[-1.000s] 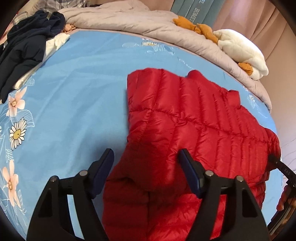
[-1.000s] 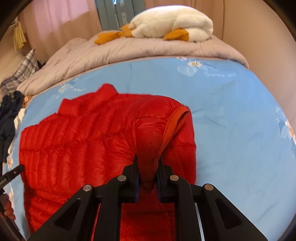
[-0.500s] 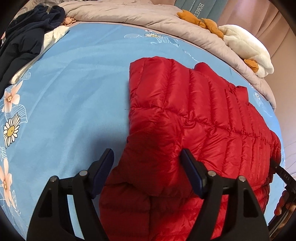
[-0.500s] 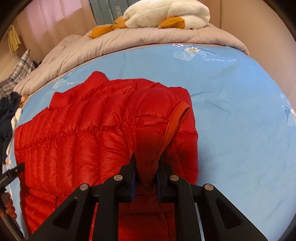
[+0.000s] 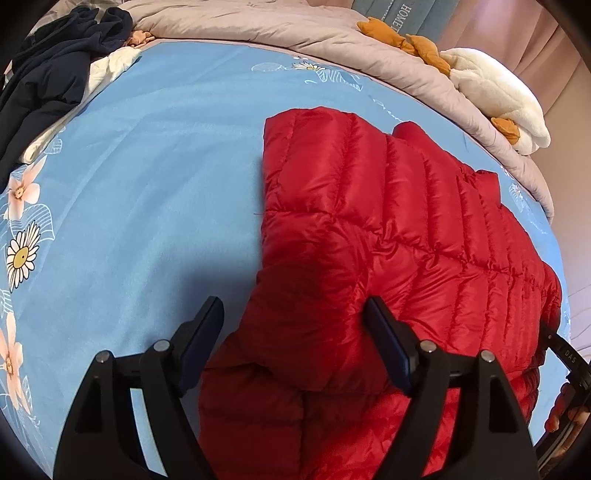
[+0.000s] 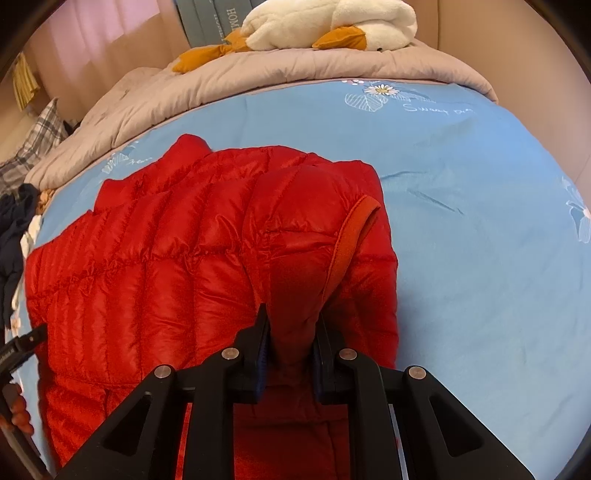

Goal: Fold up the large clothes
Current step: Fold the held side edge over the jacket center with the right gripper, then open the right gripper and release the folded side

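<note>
A red quilted puffer jacket (image 5: 399,236) lies spread on the blue bed sheet (image 5: 155,177), its left sleeve folded in over the body. It also shows in the right wrist view (image 6: 155,266). My left gripper (image 5: 293,314) is open, its jaws wide apart on either side of the folded sleeve, low over it. My right gripper (image 6: 291,328) is shut on the right sleeve (image 6: 295,236) near its orange-edged cuff (image 6: 351,236) and holds it over the jacket's right side.
A grey quilt (image 5: 295,26) lies bunched at the far edge of the bed, with a white and orange plush goose (image 6: 325,22) on it. Dark blue clothes (image 5: 48,74) lie piled at the far left. The flowered sheet (image 6: 480,221) stretches right of the jacket.
Both grippers have come lower and closer over the jacket. The right gripper has kept its hold on the sleeve and carried it further over the jacket's body. The left gripper stays open.
</note>
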Demonstrator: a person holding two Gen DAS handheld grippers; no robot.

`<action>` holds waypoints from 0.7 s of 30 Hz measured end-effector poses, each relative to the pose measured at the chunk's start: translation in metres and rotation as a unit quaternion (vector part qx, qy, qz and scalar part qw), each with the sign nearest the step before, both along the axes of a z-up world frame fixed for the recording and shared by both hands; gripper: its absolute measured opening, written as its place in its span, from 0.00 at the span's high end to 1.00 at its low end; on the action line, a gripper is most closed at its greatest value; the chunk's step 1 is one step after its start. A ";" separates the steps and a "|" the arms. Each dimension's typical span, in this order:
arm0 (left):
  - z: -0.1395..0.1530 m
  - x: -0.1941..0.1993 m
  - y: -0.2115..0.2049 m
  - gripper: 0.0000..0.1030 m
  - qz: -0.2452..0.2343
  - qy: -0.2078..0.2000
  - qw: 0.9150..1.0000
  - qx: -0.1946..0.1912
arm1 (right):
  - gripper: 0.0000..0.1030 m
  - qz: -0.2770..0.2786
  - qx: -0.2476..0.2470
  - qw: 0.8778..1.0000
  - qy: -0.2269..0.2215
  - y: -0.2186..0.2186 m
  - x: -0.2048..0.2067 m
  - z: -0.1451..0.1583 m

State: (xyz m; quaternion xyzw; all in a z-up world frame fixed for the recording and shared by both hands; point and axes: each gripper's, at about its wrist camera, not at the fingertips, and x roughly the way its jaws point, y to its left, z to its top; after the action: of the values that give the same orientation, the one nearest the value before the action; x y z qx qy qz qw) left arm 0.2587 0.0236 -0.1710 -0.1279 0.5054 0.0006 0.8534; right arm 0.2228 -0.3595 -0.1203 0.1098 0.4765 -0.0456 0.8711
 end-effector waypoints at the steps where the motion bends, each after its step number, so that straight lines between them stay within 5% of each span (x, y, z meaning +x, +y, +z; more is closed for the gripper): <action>1: 0.001 -0.001 0.000 0.23 0.000 -0.001 1.000 0.003 | 0.86 -0.001 0.000 1.000 0.000 0.000 0.000 0.000; 7: 0.018 -0.011 -0.002 0.24 -0.006 -0.017 1.000 0.019 | 0.80 -0.008 -0.007 1.000 -0.003 0.001 -0.008 0.009; 12: 0.045 -0.028 0.000 0.15 -0.009 -0.045 0.999 0.007 | 0.49 -0.021 -0.023 0.999 -0.027 -0.003 -0.024 0.031; 21: 0.102 -0.083 0.000 0.00 -0.027 -0.109 0.994 0.005 | 0.19 -0.027 -0.028 0.994 -0.100 -0.008 -0.078 0.086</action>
State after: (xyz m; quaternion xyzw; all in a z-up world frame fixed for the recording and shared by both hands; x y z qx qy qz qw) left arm 0.1757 0.0233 -0.0686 -0.1093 0.4122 -0.0335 0.9039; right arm 0.1446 -0.3676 -0.0343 0.1023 0.3823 -0.0706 0.9156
